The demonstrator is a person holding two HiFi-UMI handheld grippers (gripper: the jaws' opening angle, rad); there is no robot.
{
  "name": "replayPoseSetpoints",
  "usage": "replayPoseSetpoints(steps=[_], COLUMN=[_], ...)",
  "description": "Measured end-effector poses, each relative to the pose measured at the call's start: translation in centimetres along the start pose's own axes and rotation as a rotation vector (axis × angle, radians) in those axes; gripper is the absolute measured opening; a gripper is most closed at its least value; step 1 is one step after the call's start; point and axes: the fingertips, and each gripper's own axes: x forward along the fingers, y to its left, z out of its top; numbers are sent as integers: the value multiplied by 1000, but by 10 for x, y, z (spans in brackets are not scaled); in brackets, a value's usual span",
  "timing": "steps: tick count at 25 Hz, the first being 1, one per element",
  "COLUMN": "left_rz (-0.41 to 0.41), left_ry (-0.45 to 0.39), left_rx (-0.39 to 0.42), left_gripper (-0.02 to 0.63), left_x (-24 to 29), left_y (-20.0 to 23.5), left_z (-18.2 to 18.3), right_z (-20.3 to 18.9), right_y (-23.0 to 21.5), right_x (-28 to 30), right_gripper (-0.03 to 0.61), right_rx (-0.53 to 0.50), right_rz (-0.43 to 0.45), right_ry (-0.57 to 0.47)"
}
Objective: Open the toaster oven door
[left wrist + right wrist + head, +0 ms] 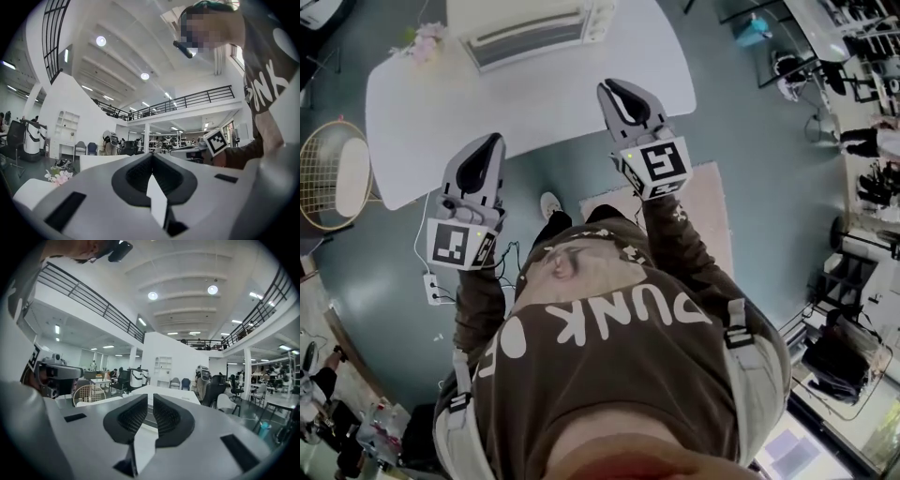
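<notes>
The toaster oven (530, 33) stands at the far side of the white table (441, 122), its glass door facing me; the view cuts off its back. Both grippers hang apart from it, near the table's front edge. My left gripper (492, 142) points at the table's near edge, and in the left gripper view its pads (152, 157) meet at the tips with nothing between them. My right gripper (611, 91) reaches a little farther over the table toward the oven's right side. Its jaws (150, 398) stand a narrow gap apart and hold nothing.
A small bunch of pink flowers (422, 39) lies on the table left of the oven. A round wicker chair (337, 173) stands at the left of the table. A beige rug (708, 220) and a power strip (431, 286) lie on the floor by my feet.
</notes>
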Motion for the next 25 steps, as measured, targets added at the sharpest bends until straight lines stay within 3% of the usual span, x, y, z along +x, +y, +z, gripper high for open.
replayPoseSetpoints(steps=[8,13,20,25], left_rz=[21,70,112,134], left_ry=[2,-4,2,7], left_rx=[-19,-6,8,10], left_gripper=[3,3,3,3], left_x=[14,19,31,37], left_y=[19,30,43,50], left_z=[-3,4,5,5], right_z=[-2,-35,-92,-113], right_y=[-75,-123,-156,-165], right_x=[83,150,218,236], right_gripper=[84,108,133,135], right_rx=[2,48,196,291], right_rz=[-82,-113,-124,-116], right_ry=[71,185,371,431])
